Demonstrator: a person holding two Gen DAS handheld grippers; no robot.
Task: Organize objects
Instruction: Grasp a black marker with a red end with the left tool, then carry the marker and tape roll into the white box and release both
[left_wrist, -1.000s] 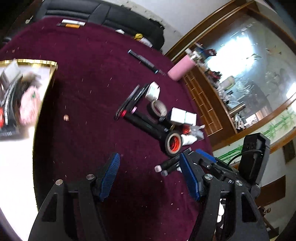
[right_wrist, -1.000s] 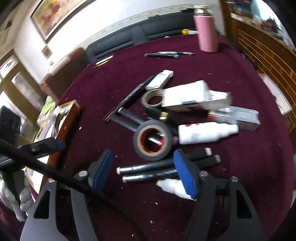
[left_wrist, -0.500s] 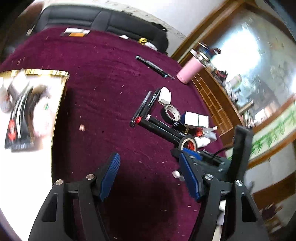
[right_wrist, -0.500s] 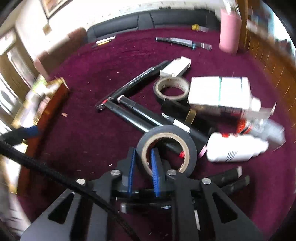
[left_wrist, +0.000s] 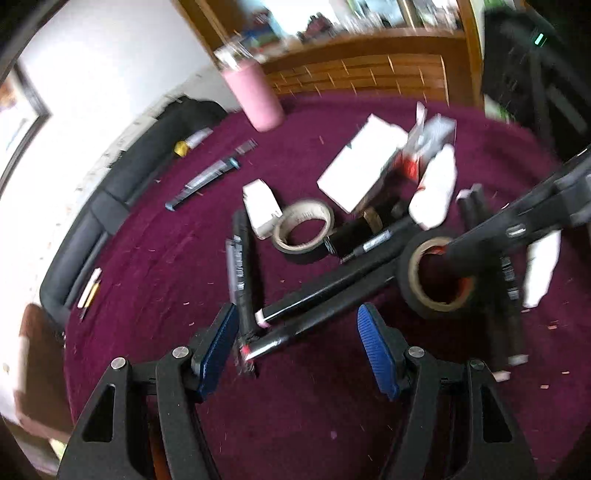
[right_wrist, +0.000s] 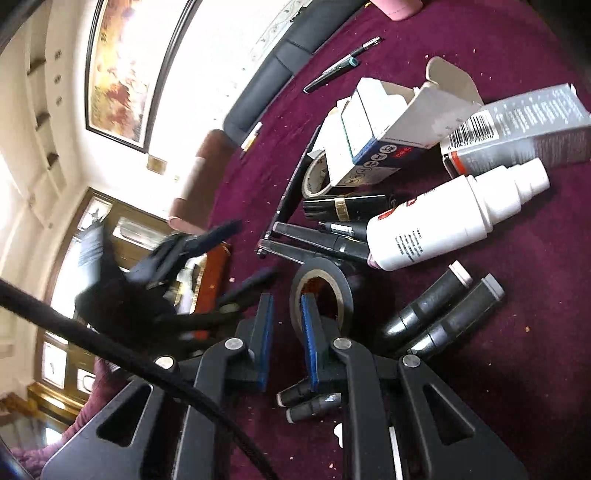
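Two tape rolls on maroon velvet tablecloth (left_wrist: 155, 236): one beige masking-tape ring (left_wrist: 303, 230) lying flat, one black electrical-tape roll (right_wrist: 320, 291) standing, wall clenched by right gripper (right_wrist: 287, 314). Left gripper (left_wrist: 295, 332) released, spread above two black marker pens (left_wrist: 325, 295). One white plastic bottle (right_wrist: 454, 214) beside.

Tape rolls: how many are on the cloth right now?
2. The black tape roll has its wall clamped in the right gripper; the pale-cored roll lies flat beside the small white box. More could hide under the pile.
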